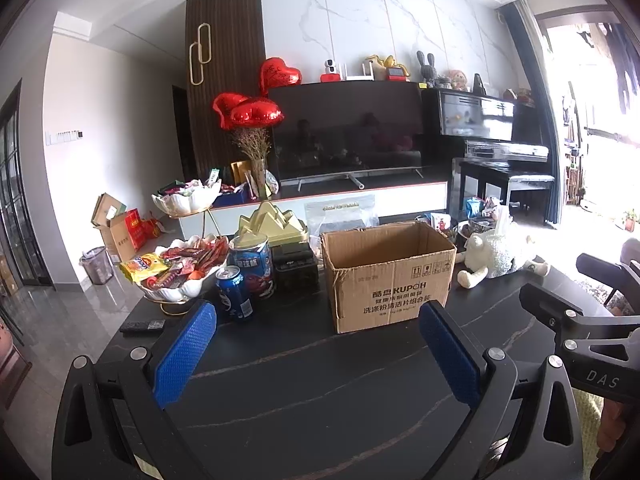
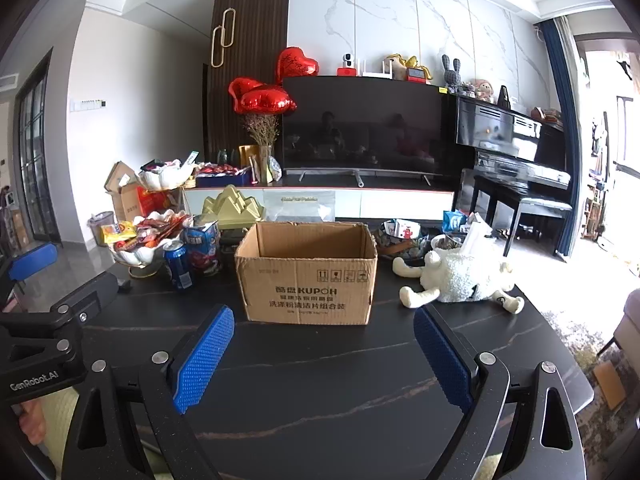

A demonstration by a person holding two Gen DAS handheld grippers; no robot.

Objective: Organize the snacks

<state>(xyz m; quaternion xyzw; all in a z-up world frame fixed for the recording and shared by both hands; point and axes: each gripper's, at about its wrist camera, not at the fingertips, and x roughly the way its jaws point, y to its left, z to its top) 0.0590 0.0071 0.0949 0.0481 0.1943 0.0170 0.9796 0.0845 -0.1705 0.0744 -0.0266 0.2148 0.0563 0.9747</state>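
Note:
An open cardboard box [image 1: 388, 276] [image 2: 306, 274] stands on the dark marble table [image 1: 304, 380] [image 2: 328, 364], and looks empty inside. Left of it a white shell-shaped tiered dish [image 1: 176, 268] [image 2: 140, 240] is heaped with wrapped snacks, a yellow packet among them. A blue can [image 1: 235, 294] [image 2: 178, 264] and a taller blue tin [image 1: 253, 266] [image 2: 203, 250] stand beside the dish. My left gripper [image 1: 318, 350] is open above the bare table, short of the box. My right gripper [image 2: 324, 354] is open too, nothing between its blue pads.
A white plush sheep [image 1: 498, 254] [image 2: 460, 278] lies right of the box. Bowls with more packets [image 2: 400, 236] sit behind it. A gold mountain ornament [image 1: 272, 226] and a black box [image 1: 296, 262] stand behind the cans. A remote [image 1: 142, 326] lies at the left edge.

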